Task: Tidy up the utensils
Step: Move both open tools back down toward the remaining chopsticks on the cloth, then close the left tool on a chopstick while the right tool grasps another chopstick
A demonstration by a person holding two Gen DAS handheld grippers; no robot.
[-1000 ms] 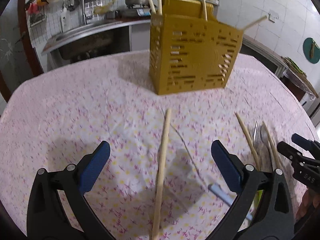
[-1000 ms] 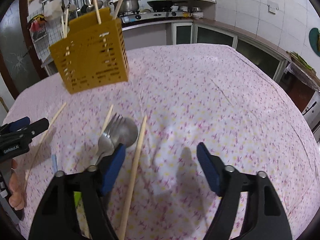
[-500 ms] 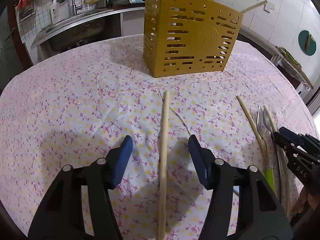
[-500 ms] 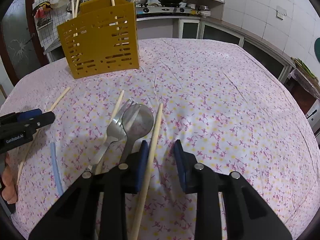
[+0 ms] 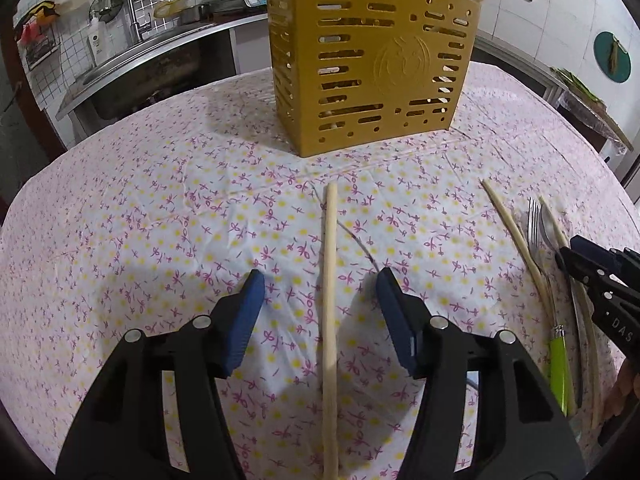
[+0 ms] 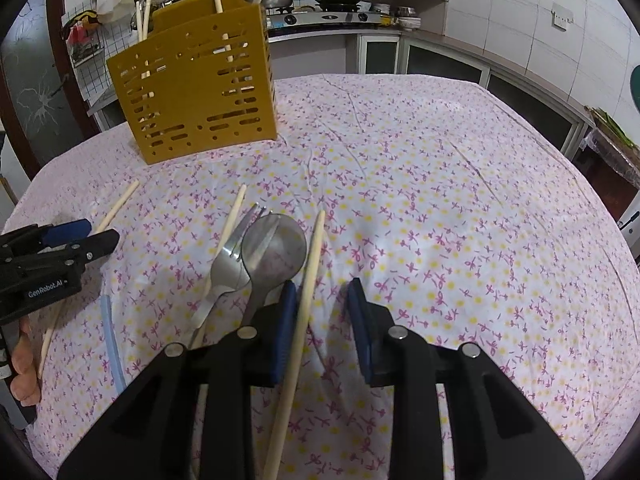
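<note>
**Two chopsticks lined up, neither one gripped yet**

I have my left gripper point(image 5: 320, 292) straddling a single wooden chopstick point(image 5: 330, 300) that lies lengthwise on the flowered tablecloth point(image 5: 140, 220), pointing toward the yellow slotted utensil holder point(image 5: 368, 64). Its jaws have just been closing from wide to about half open; the stick runs up the middle between them with clear cloth on both sides, so nothing is pinched. I read that centred line-up as deliberate: the stick sits where the pads will meet it squarely.

My right gripper point(image 6: 322, 300) is narrower. It has just been closing too, around a second chopstick point(image 6: 308, 276). That stick lies against the inner face of the left pad, while the right pad stands clear of it, so I call it partly open, not clamped. The stick lies at the right edge of the loose pile, which I judge makes it the easiest to take without disturbing the cutlery.

My count on the table, from the right wrist view:
- loose chopsticks: four, being the two between my jaws, one point(image 6: 230, 228) just left of the fork, and one near my left gripper
- one metal fork point(image 6: 230, 260), green-handled in the left view
- one metal spoon point(image 6: 274, 246), its bowl overlapping the fork
- one pale blue straw-like piece point(image 6: 112, 344)

The holder stands upright at the far side of the table with roughly four sticks already poking out of its top; I cannot count what sits lower inside.
</note>
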